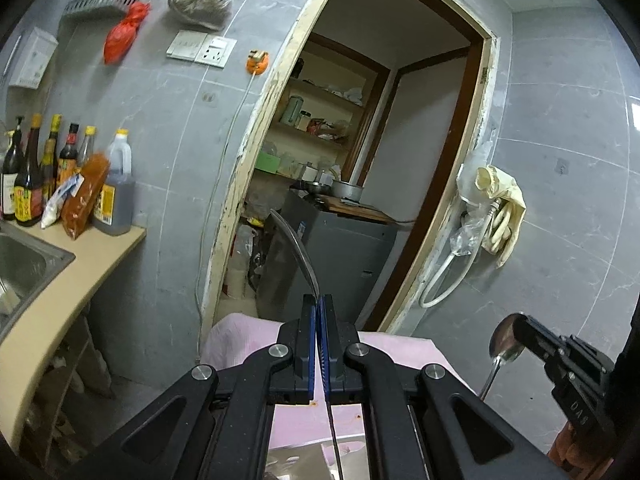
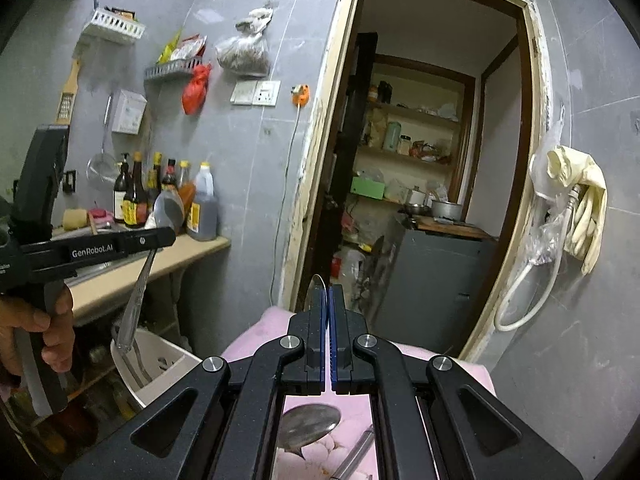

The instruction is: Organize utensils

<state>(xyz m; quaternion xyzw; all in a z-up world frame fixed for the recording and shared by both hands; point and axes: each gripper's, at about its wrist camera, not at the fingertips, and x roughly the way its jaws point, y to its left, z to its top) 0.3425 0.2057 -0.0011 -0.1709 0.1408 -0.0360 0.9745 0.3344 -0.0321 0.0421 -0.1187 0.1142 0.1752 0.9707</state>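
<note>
With a few utensils already standing in the white holder [image 2: 160, 364], the left gripper [image 1: 319, 316] and right gripper [image 2: 328, 308] each pinched a spoon [image 2: 138, 292] above the pink cloth [image 2: 276, 320], where more spoons lay unsorted

We are in a small, well-used home kitchen. Grey wall tiles [image 2: 256, 152] surround us. At about nine o'clock, a beige countertop [image 1: 60, 300] holds a steel sink [image 1: 24, 260] and a row of sauce bottles [image 2: 160, 196]. Towards eleven o'clock, wall racks [image 2: 116, 26] carry packets, with bags [image 2: 242, 54] hanging nearby and a strainer [image 2: 100, 164] lower down. At twelve o'clock, a worn doorway [image 2: 320, 160] opens onto pantry shelves [image 2: 408, 156] crowded with jars. Rubber gloves [image 2: 584, 208] hang at three o'clock.
</note>
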